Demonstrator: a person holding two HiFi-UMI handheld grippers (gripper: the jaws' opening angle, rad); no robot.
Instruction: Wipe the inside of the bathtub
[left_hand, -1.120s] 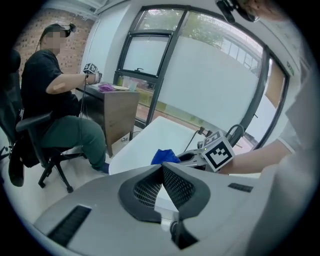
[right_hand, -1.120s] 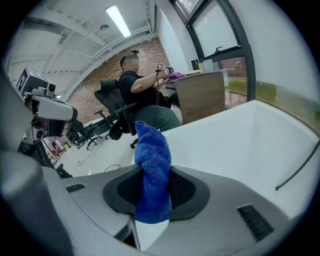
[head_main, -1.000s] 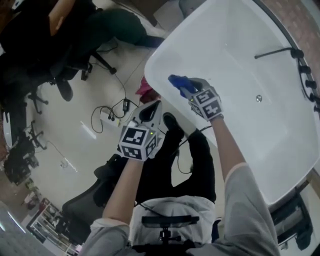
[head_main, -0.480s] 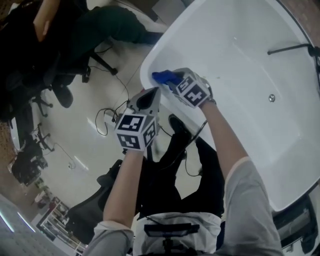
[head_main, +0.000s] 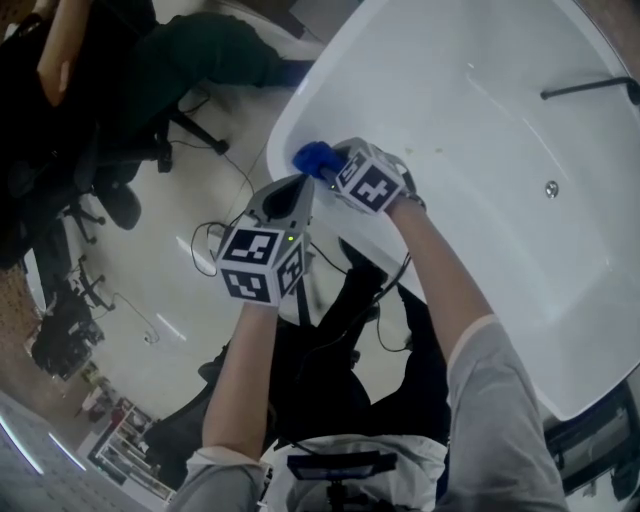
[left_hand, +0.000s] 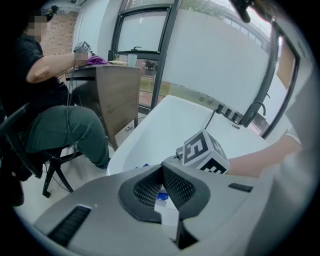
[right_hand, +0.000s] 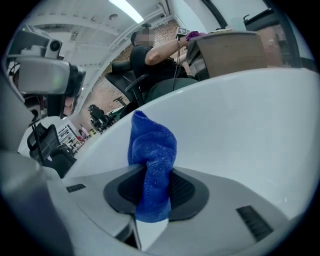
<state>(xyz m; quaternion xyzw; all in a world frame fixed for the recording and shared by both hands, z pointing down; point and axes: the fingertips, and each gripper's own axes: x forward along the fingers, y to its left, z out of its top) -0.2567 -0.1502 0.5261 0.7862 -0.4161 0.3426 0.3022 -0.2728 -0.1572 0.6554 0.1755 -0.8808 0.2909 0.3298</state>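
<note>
**Blue cloth (head_main: 312, 157) pinched inside the end of the bathtub (head_main: 470, 130)**

At 10 o'clock in the head view, a seated person (head_main: 150, 60) in dark clothes fills the corner. The left gripper view shows that person beside a brown counter (left_hand: 117, 95). Black cables (head_main: 215, 235) lie looped on the pale floor (head_main: 170, 300), at 9 o'clock from the picture's centre.

The left claw (head_main: 296, 192) hangs just outside the tub's rounded end, with its marker cube toward 7 o'clock. In its own view the two tips are pressed together and grip nothing. It sits at 8 o'clock of the right claw (head_main: 330, 165), close beside it but apart.

The right claw reaches over the rim from 5 o'clock. Its tips are clamped tight on the cloth, which sticks out past them as a twisted bunch. The cloth sits just inside the rim, at the end of the tub that lies toward 9 o'clock, against the white inner wall. No view shows whether it presses on the wall or only hovers next to it.

The smooth white basin spreads toward 3 o'clock. A small round drain (head_main: 551, 188) sits in its floor, and a black faucet (head_main: 585, 90) reaches in from the far edge at 2 o'clock.
</note>
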